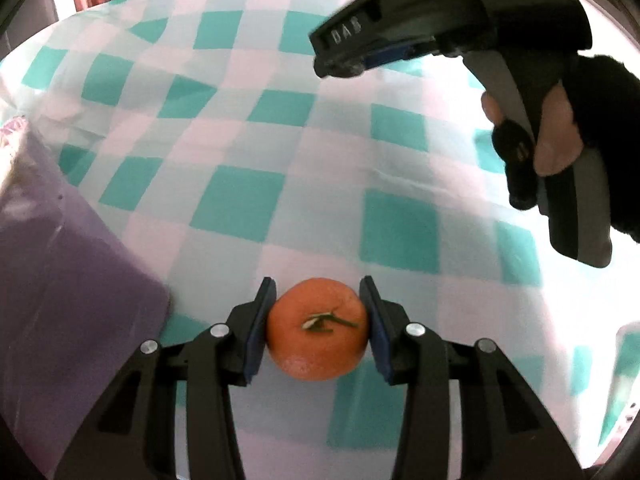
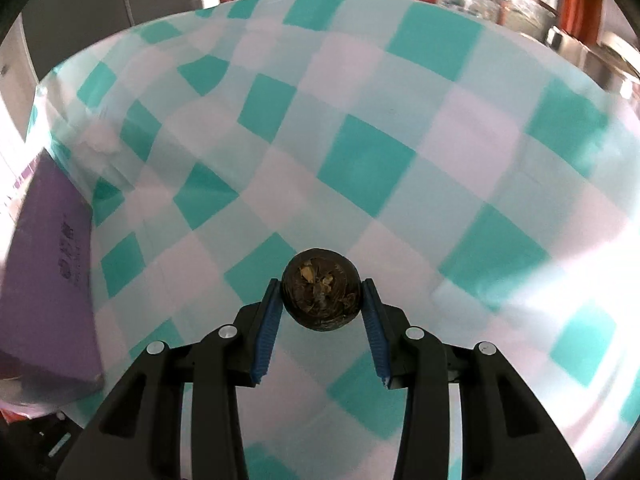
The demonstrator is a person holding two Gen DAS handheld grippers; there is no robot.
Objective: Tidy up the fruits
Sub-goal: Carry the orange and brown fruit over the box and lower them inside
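We see the left gripper (image 1: 318, 326) at the bottom centre of the left wrist view, its 2 fingers (image 1: 258, 334) pinching an orange tangerine (image 1: 317, 328) between the blue pads, stem end facing the camera with a small green bit on it. The fruit sits low in the frame, over the teal-and-white checked tablecloth (image 1: 240, 204); we cannot tell whether it touches the cloth.

A purple box (image 1: 76, 292) fills the lower left of that view, just beside the left finger. In the upper right we see the right gripper's body, held by a hand (image 1: 554, 136) in a dark fuzzy sleeve (image 1: 608, 132); its tips are blurred there.

In the right wrist view the right gripper (image 2: 322, 316) is at bottom centre, its 2 fingers (image 2: 266, 332) angled in a V and pinching a dark round fruit (image 2: 321, 290) at the tips. The fruit is brownish-black with mottled yellow flecks, and we cannot tell what kind it is. It is just below the middle of the frame, with the checked cloth (image 2: 366, 164) behind it. The purple box (image 2: 48, 280) lies at the left edge, well apart from this gripper. Blurred wooden frames and furniture show along the top.
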